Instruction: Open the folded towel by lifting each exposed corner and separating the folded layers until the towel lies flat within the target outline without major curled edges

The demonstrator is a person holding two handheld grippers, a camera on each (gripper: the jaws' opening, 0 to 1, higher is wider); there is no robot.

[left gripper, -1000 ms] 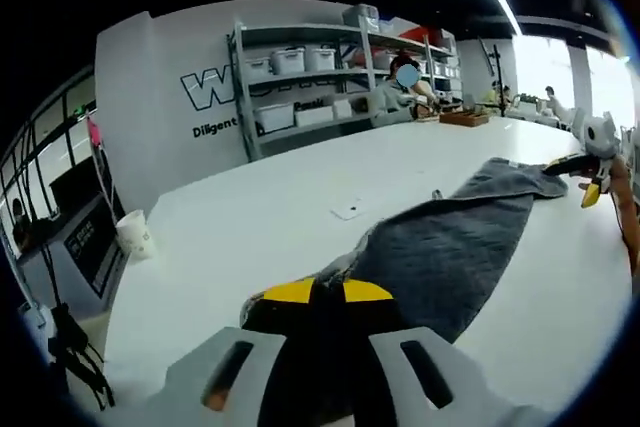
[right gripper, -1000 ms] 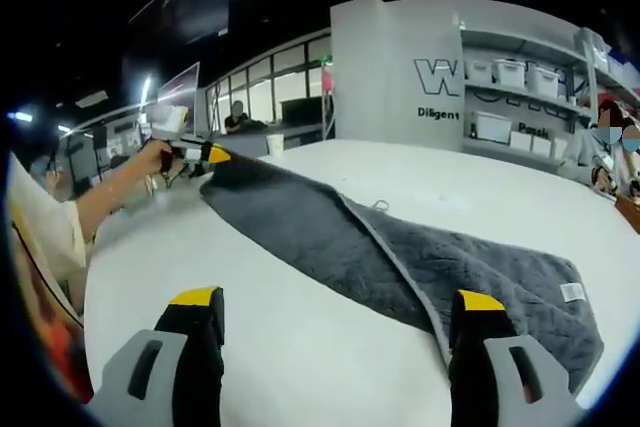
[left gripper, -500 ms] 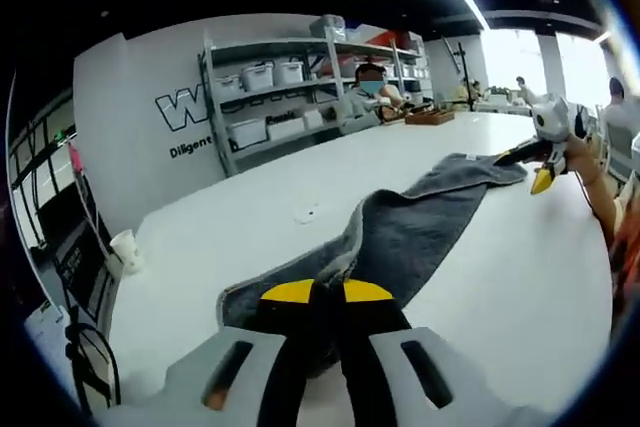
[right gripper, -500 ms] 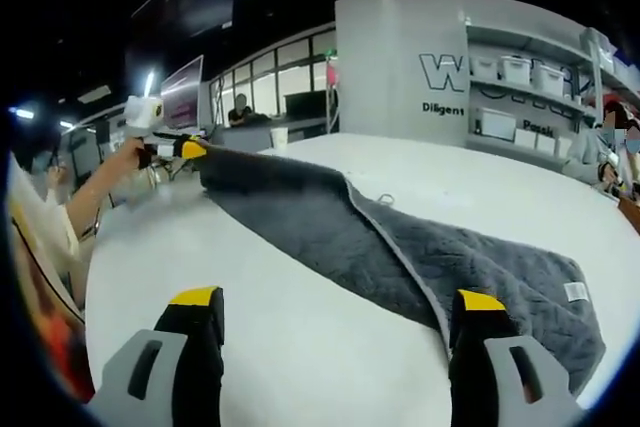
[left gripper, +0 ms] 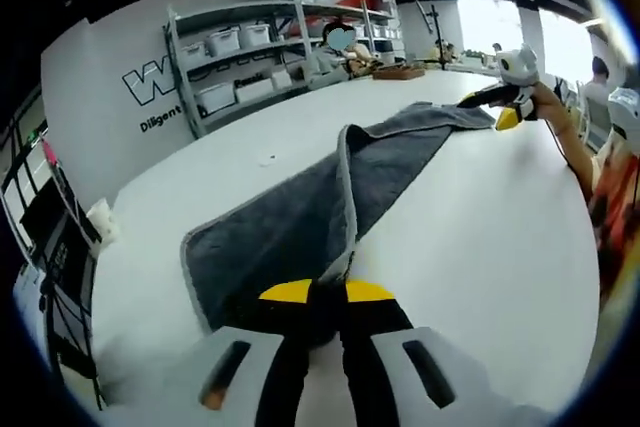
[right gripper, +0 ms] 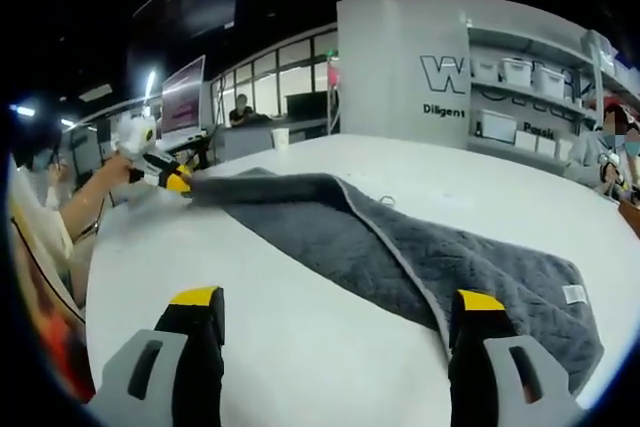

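Grey terry towel with a pale hemmed border lay stretched in a long band across the white worktop, still doubled over itself, the upper layer's pale edge running down its length. The left gripper had its yellow-tipped fingers pressed together on one end of the cloth, seemingly pinching a corner so the fold could be drawn open; in the right gripper view that same tool sat low near the worktop's far edge, holding the towel's tapered far end. The right gripper had its fingers spread wide, with nothing between them, hovering over the worktop just beside the end bearing a small white label, probably ready to take an exposed corner there. No target outline could be made out on the worktop. Behind stood metal shelving with white storage bins, and a white paper cup near the worktop's edge.
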